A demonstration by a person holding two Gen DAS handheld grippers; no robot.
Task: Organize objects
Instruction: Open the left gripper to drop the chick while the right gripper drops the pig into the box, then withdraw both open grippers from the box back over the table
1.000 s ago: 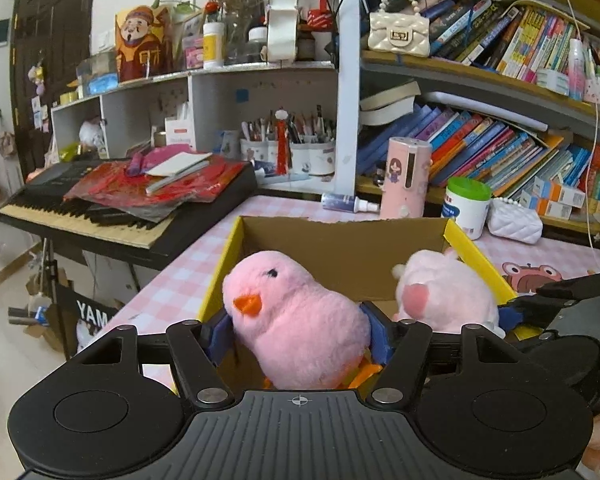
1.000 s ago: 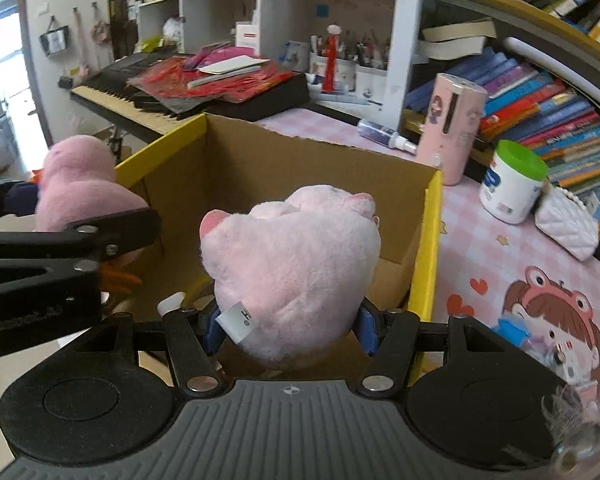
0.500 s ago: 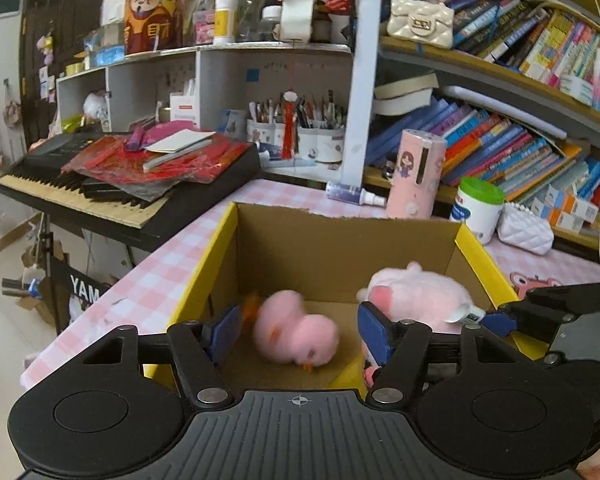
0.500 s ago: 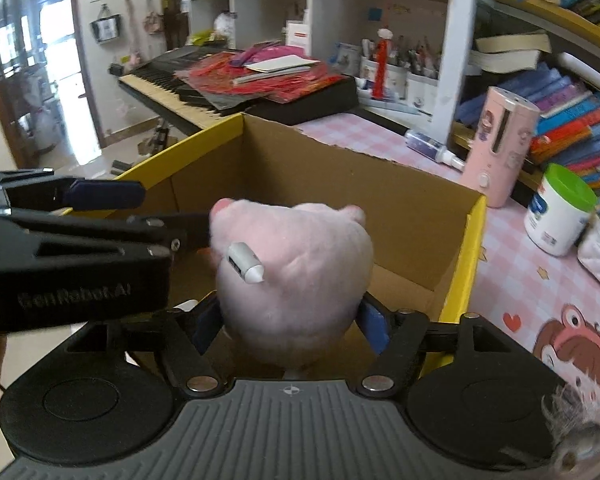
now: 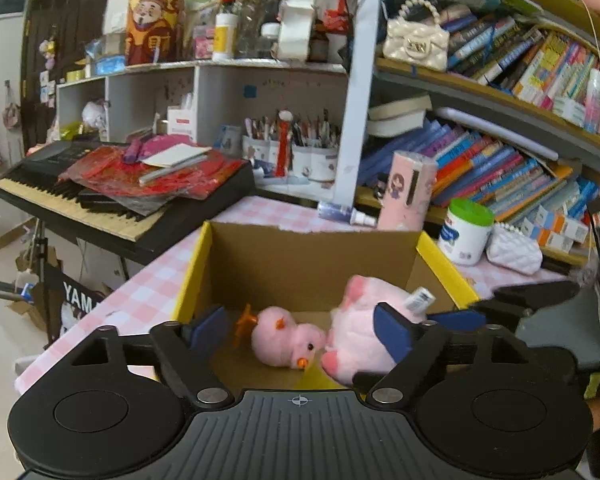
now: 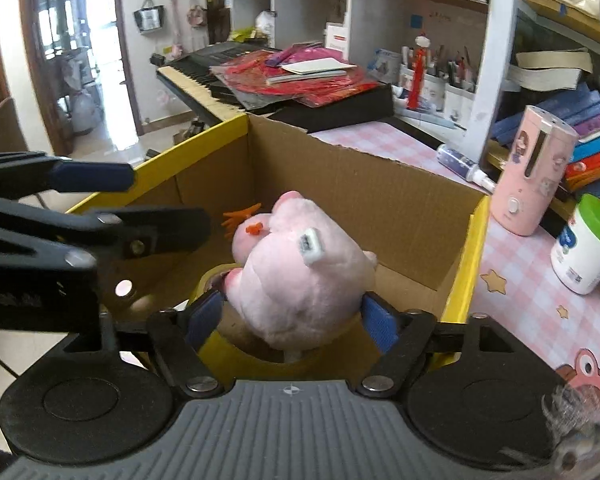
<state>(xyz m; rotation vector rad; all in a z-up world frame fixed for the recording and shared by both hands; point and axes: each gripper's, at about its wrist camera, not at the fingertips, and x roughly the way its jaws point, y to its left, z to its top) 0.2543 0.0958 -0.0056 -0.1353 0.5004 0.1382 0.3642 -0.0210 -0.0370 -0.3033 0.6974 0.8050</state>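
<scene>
An open cardboard box (image 5: pixel 308 264) with yellow flaps stands on the pink checked table. A pink plush chick (image 5: pixel 286 340) lies on its side on the box floor. My left gripper (image 5: pixel 300 330) is open and empty above it. A pink plush pig (image 6: pixel 300 276) lies beside the chick in the box (image 6: pixel 364 196); it also shows in the left wrist view (image 5: pixel 360 344). My right gripper (image 6: pixel 290 322) is open, its pads either side of the pig's back end. The chick (image 6: pixel 246 236) is mostly hidden behind the pig there.
A keyboard (image 5: pixel 112 196) piled with red papers sits left of the box. A pink device (image 5: pixel 406 190), a green-lidded jar (image 5: pixel 464 232), a white quilted pouch (image 5: pixel 512 248) and a small bottle (image 5: pixel 342 214) stand behind the box. Bookshelves (image 5: pixel 500 168) rise beyond.
My left gripper opened and the chick dropped into the box. My right gripper then opened and the pig settled on the box floor beside it.
</scene>
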